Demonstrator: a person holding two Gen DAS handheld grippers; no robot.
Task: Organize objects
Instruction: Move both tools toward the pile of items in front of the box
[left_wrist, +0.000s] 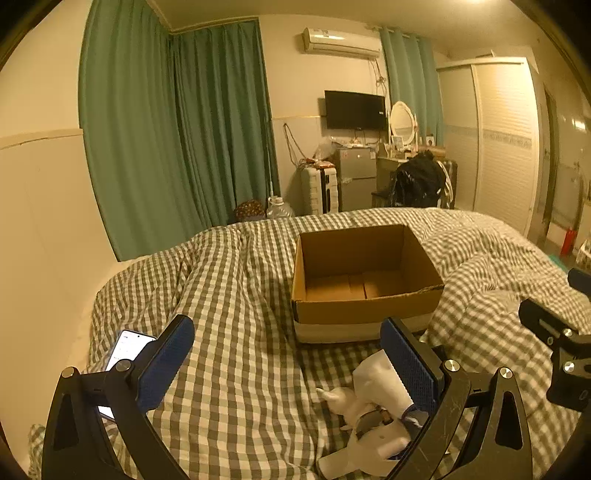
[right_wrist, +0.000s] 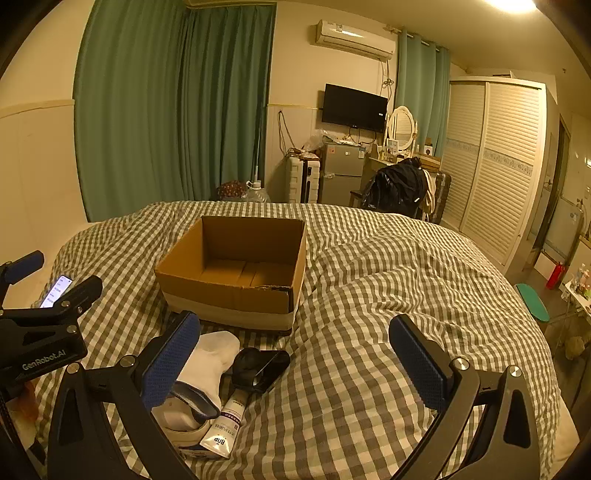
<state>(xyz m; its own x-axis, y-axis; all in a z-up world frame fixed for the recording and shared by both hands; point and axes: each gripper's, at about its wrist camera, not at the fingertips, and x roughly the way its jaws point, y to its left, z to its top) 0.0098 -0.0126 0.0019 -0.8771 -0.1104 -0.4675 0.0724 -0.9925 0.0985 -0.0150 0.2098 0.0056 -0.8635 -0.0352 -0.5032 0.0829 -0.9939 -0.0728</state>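
Nearest us, the left gripper holds its blue-padded fingers wide apart over the checked duvet, gripping nothing; the right gripper is spread the same way. Just below lie the things to tidy: a white sock with a dark cuff, a white tube with printed lettering lying against it, and a glossy black object (we cannot tell what it is) beside them. A lit phone lies to the left. Beyond them the open brown cardboard box rests on the duvet, nothing inside it.
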